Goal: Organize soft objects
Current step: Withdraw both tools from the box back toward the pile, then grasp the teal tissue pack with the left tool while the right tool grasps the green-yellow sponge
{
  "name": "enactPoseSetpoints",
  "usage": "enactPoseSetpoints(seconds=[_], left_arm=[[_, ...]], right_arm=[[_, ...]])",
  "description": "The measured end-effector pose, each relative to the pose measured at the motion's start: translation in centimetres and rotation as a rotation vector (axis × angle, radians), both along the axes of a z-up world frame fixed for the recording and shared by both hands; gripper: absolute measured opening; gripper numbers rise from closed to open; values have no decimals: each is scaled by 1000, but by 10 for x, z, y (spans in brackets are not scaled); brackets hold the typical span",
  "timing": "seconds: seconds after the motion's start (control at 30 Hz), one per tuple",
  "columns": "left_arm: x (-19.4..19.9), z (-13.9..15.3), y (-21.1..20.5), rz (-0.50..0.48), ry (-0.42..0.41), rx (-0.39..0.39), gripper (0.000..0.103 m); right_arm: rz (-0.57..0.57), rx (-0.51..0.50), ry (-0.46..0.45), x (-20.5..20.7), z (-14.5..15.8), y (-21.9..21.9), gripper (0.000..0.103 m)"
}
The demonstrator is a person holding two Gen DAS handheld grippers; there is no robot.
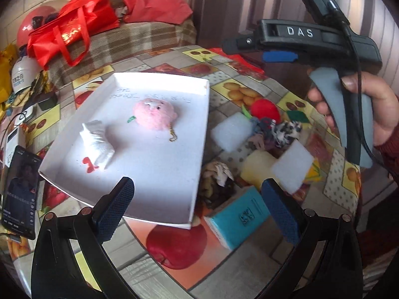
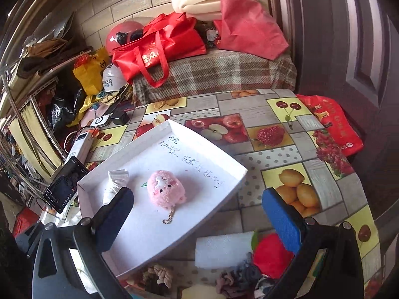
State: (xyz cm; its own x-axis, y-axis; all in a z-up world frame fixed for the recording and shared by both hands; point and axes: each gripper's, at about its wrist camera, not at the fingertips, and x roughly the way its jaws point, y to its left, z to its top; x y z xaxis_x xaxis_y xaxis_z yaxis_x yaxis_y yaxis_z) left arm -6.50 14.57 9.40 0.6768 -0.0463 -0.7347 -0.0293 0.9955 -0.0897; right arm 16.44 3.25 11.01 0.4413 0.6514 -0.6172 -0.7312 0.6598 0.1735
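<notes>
A shallow white box (image 1: 174, 174) (image 2: 212, 149) lies on the fruit-patterned table. Inside it sit a pink plush pig (image 1: 154, 114) (image 2: 165, 189) with a small chain and a folded white cloth (image 1: 97, 142) (image 2: 116, 184). To the box's right lies a pile: a red plush apple (image 1: 265, 109) (image 2: 271, 251), white foam blocks (image 1: 232, 132) (image 2: 222, 249), scrunchies (image 1: 274, 129) (image 2: 237, 281), a yellow sponge (image 1: 259, 169) and a teal packet (image 1: 239, 219). My left gripper (image 1: 202, 211) is open over the box's near edge. My right gripper (image 2: 199, 216) is open above the box and the pile, with nothing held.
A phone (image 1: 20, 191) (image 2: 64, 184) and a power bank (image 2: 79, 147) lie at the table's left edge. Red bags (image 1: 69, 30) (image 2: 162, 47) rest on a plaid-covered seat behind. A hand (image 1: 369, 109) holds the right gripper's handle. Cluttered shelves (image 2: 30, 99) stand far left.
</notes>
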Motion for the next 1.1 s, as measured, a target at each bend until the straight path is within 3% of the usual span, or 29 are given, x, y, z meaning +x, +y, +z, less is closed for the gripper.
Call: enactPoseSetpoints(seconds=[0.2, 0.33, 0.47, 0.57, 0.67, 0.77, 1.1], left_arm=[[17, -20, -66, -253, 79, 60, 103], [37, -43, -90, -254, 168, 229, 103], [39, -67, -87, -249, 301, 198, 101], [26, -75, -95, -278, 337, 157, 85], [12, -78, -104, -280, 343, 122, 85], [7, -78, -104, -247, 333, 103, 85], [-8, -72, -89, -140, 324, 35, 85]], right_arm=[[-134, 18, 98, 9, -20, -79, 103], [-239, 53, 145, 12, -29, -129, 103], [-332, 74, 165, 18, -36, -173, 103], [-385, 72, 164, 22, -46, -198, 103], [-402, 51, 157, 28, -56, -211, 103], [-361, -31, 111, 40, -66, -202, 103], [17, -366, -53, 62, -108, -115, 103]])
